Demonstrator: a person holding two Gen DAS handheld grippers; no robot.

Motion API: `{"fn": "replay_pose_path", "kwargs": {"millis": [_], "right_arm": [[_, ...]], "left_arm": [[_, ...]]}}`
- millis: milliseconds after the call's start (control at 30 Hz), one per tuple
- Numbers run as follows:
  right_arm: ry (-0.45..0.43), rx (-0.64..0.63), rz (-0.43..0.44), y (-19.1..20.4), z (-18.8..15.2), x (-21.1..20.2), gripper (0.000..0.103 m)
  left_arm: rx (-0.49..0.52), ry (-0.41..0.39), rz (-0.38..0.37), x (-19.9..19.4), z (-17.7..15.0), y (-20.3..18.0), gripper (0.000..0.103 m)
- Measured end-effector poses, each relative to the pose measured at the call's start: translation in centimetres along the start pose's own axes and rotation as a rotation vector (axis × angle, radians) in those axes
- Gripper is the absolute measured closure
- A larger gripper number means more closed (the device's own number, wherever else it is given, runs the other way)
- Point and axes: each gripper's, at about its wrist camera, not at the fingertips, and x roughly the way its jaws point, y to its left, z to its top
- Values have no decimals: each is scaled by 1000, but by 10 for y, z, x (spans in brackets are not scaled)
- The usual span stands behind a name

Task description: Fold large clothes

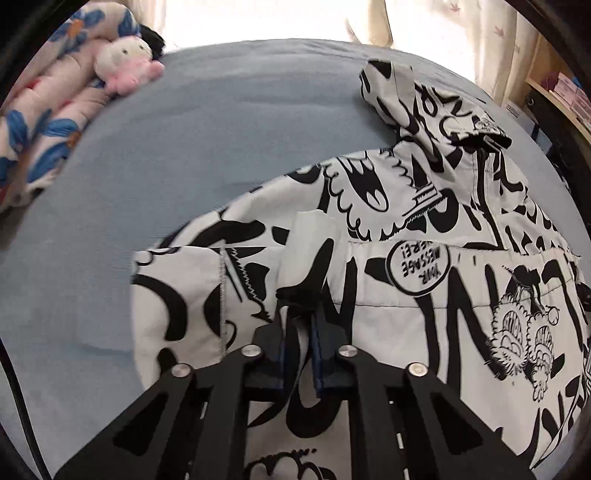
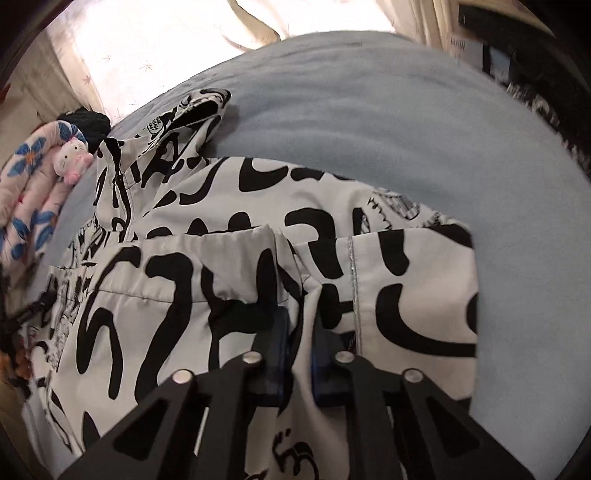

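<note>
A large white jacket (image 1: 424, 229) with black graffiti print lies spread on a blue bed sheet (image 1: 177, 147). In the left wrist view my left gripper (image 1: 300, 325) is shut on a pinched-up ridge of the jacket's cloth near its left side. In the right wrist view the same jacket (image 2: 192, 258) fills the lower left, its hood or collar bunched toward the far left. My right gripper (image 2: 300, 325) is shut on a raised fold of the jacket, close to its right edge. The fingertips of both grippers are hidden in the cloth.
A small pink and white plush toy (image 1: 127, 61) sits on a flowered quilt (image 1: 40, 110) at the bed's far left, also seen as plush toy (image 2: 72, 160). Curtains (image 1: 436, 22) hang behind the bed. A wooden shelf (image 1: 554, 92) stands at the right. Bare sheet (image 2: 406, 147) lies beyond the jacket.
</note>
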Motion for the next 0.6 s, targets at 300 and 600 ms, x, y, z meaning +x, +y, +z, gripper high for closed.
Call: {"fn": "replay_pose_path", "kwargs": {"millis": [300, 600], "right_arm": [[-283, 18, -109, 21, 21, -63, 98], [-239, 7, -260, 32, 56, 27, 98]], "left_arm": [[-81, -207, 51, -55, 24, -1, 97], [-90, -183, 211, 30, 38, -7, 97]]}}
